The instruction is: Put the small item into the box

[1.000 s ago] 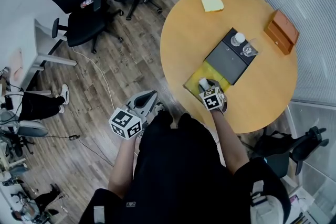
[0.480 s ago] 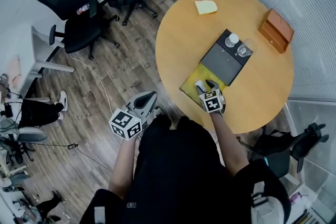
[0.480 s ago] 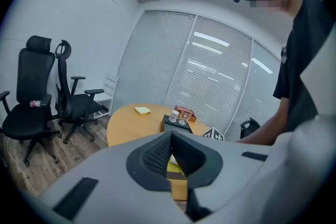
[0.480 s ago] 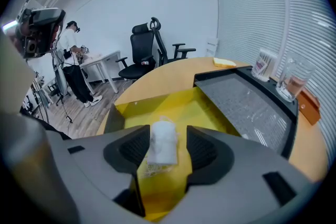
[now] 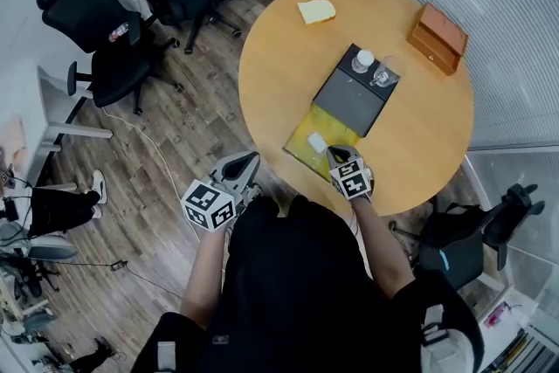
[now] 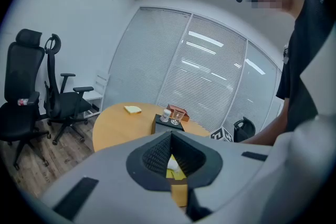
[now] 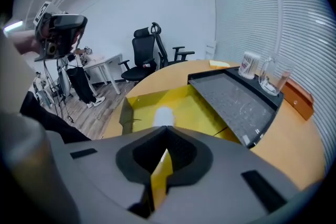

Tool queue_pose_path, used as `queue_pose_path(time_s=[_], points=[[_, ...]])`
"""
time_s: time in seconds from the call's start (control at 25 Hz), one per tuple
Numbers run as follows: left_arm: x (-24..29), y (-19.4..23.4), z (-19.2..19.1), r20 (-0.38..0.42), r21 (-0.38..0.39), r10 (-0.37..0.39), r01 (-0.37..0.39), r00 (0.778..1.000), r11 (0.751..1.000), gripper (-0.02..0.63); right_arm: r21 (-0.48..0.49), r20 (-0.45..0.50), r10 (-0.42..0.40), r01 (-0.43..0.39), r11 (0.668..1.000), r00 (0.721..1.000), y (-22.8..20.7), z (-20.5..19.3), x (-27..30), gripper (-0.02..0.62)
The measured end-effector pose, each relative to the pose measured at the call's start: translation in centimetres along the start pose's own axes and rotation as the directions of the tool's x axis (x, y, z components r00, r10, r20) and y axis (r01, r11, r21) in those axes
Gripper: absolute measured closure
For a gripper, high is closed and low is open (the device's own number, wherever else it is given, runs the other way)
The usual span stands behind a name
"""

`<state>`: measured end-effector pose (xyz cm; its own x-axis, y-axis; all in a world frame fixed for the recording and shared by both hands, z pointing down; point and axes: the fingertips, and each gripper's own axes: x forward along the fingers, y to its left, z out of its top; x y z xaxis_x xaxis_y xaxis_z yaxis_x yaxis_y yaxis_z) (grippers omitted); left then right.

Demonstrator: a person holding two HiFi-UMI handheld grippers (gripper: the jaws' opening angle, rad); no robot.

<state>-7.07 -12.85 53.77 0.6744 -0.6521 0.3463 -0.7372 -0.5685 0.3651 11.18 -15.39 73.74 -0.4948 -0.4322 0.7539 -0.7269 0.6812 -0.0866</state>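
Observation:
The small white item (image 5: pixel 316 141) lies inside the open yellow box (image 5: pixel 301 155) on the round wooden table (image 5: pixel 419 144). In the right gripper view the item (image 7: pixel 164 115) rests on the yellow box floor (image 7: pixel 194 107), just beyond my jaws. My right gripper (image 5: pixel 336 155) hovers at the box's near edge, jaws shut with nothing held; yellow card shows through the slit below them. My left gripper (image 5: pixel 245 166) hangs off the table over the floor, shut and empty.
The box's dark grey lid (image 5: pixel 349 99) lies behind the box, with a white bottle (image 5: pixel 362 60) and a glass (image 5: pixel 382 74) on its far end. A brown wooden case (image 5: pixel 439 37) and a yellow pad (image 5: pixel 316 10) sit further back. Office chairs (image 5: pixel 105 22) stand left.
The white item was between my right gripper's jaws over the box; now it lies loose in the box. The gripper has drawn back to the near edge and shut. The left has stayed put.

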Motion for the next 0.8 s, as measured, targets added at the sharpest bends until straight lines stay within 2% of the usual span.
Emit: queue_pose_path(time_s=[0.16,0.36,0.56,0.8], points=[[1.2,-1.0,0.0,-0.005,0.012,-0.033,0.034,0.999,0.999,0.6,-0.04,0.023,0.005,-0.004,0.999,1.0,0.2,-0.4,-1.6,0.591],[2.1,-1.7,-0.3,-0.016,0.014,-0.061,0.061,0.998,0.998,0.6,-0.03,0.084,0.007,-0.004,1.0,0.996,0.4,0.4,-3.9,0.591],[3.2,-2.4,-0.2,-0.004,-0.011,-0.103,0.103,0.995,0.995,0.6,-0.02,0.092,-0.008,0.01,1.0,0.996,0.2,-0.8,-5.1,0.591],[3.9,-2.6,-0.1,-0.024,0.015,-0.131,0.132,0.991,0.991,0.6,-0.003,0.107,-0.031,0.031,1.0,0.994,0.6,-1.2,-6.8,0.591]])
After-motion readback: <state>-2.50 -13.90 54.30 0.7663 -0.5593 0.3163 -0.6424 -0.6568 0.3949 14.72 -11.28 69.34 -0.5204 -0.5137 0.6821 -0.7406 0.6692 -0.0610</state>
